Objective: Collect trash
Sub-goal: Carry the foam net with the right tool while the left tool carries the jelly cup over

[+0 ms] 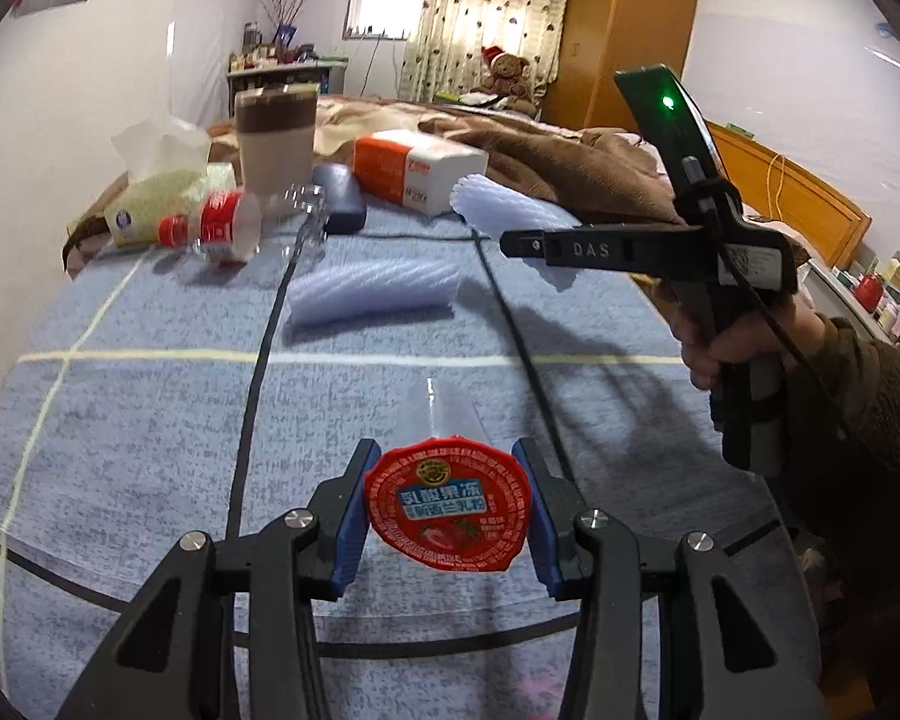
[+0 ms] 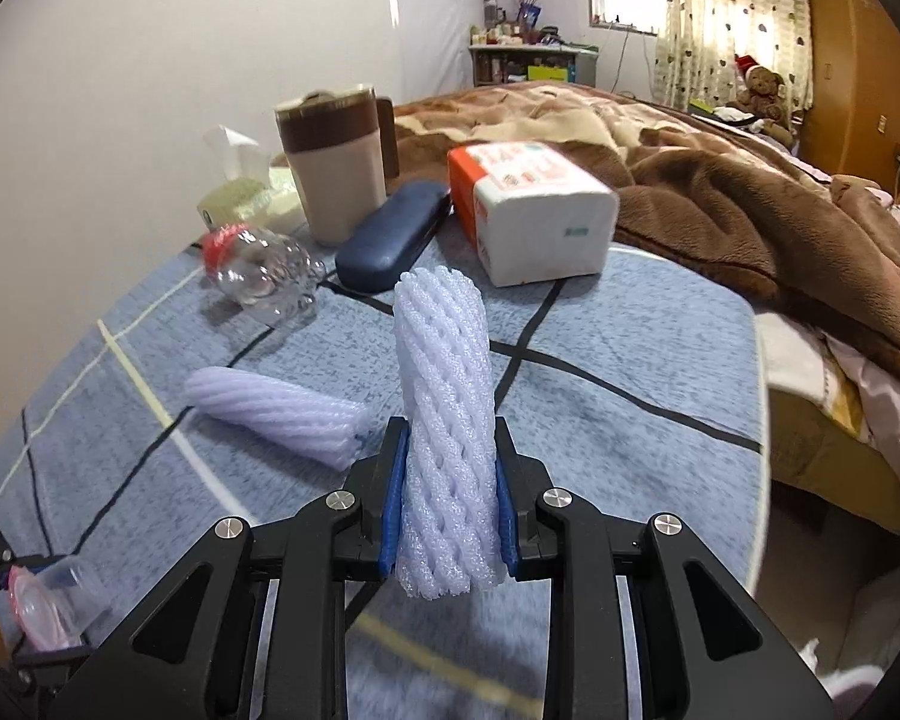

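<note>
Clamped in the left gripper [image 1: 447, 510]: red-lidded jelly cup [image 1: 448, 507]; right gripper [image 2: 448, 498] squeezing one foam sleeve [image 2: 444, 420] upright, second foam sleeve [image 2: 282, 414] lying lengthwise just left, mid-tabletop [image 2: 630, 420], nearer the right

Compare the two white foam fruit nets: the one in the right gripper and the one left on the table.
The held foam net stands upright, clamped between the right gripper fingers; the loose foam net lies flat on the blue tablecloth, untouched. The held foam net is squeezed narrow near its lower end; the loose foam net looks uncompressed. Both are pale, ribbed foam mesh tubes of similar length.
</note>
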Action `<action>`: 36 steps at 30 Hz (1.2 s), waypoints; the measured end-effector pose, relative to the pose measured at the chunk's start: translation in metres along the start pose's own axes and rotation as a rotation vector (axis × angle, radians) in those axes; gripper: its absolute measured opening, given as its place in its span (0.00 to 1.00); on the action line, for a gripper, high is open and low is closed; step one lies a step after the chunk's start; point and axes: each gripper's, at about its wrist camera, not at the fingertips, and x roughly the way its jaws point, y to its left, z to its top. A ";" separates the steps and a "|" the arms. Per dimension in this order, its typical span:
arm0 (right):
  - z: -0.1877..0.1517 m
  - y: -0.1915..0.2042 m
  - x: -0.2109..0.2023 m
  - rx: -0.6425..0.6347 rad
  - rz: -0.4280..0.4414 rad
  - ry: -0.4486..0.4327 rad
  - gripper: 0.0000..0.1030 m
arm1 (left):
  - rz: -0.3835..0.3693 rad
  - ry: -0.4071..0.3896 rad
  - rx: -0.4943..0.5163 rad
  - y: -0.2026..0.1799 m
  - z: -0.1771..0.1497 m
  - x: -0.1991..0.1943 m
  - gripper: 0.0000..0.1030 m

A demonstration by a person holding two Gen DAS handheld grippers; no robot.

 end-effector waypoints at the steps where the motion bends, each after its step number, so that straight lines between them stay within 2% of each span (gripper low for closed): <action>1: -0.001 0.000 -0.007 0.002 -0.006 -0.010 0.25 | -0.001 -0.008 0.006 -0.002 0.001 -0.004 0.45; 9: -0.016 -0.002 -0.052 0.035 -0.024 -0.071 0.25 | -0.013 -0.062 0.050 -0.021 0.003 -0.031 0.45; 15: -0.036 -0.006 -0.088 0.076 -0.070 -0.110 0.25 | -0.038 -0.092 0.085 -0.040 0.005 -0.044 0.45; 26: -0.075 -0.024 -0.153 0.161 -0.170 -0.184 0.25 | -0.125 -0.163 0.167 -0.089 0.017 -0.065 0.45; 36: -0.103 -0.044 -0.197 0.214 -0.284 -0.235 0.25 | -0.213 -0.181 0.233 -0.139 0.019 -0.066 0.45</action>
